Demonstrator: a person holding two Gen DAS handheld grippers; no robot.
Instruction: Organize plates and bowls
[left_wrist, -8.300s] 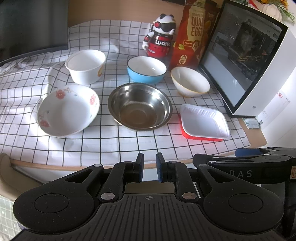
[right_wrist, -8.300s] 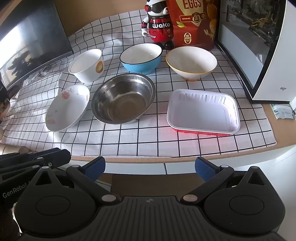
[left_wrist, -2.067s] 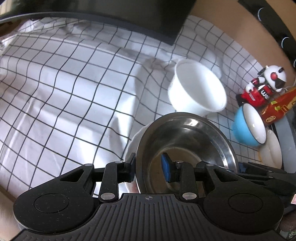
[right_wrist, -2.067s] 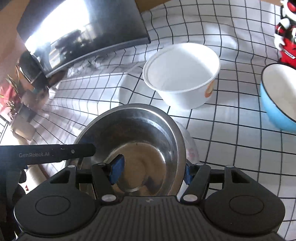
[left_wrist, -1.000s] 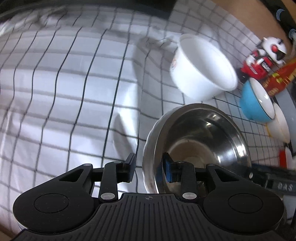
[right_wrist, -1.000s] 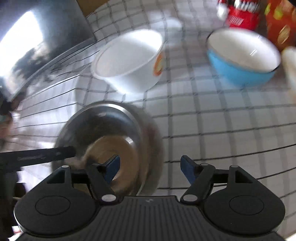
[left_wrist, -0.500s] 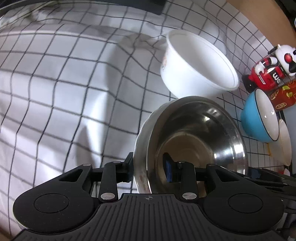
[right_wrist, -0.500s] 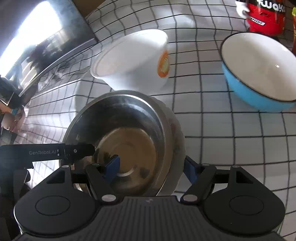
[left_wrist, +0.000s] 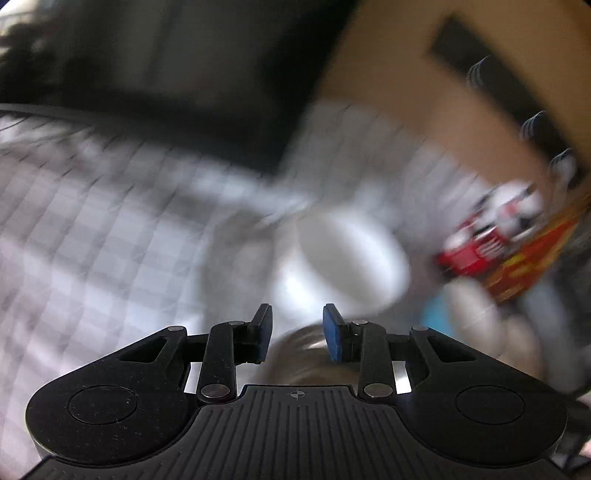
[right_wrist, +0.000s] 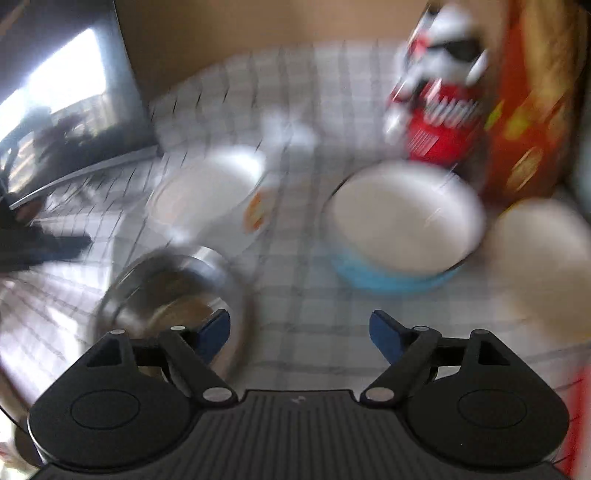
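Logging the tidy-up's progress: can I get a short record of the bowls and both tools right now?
steel bowl: on checked cloth, held by neither tool
white bowl: behind it, standing alone
blue bowl: to the right, alone
left tool: open, empty
right tool: jaws just opening, pads touch nothing
image: motion-blurred

A: Both views smear heavily with motion; the checked cloth (left_wrist: 92, 229) is nearly unreadable.
B: Only the black fingers (right_wrist: 214, 332) stay sharp. Daylight glares off the dark screen (right_wrist: 66, 96), edges bending.
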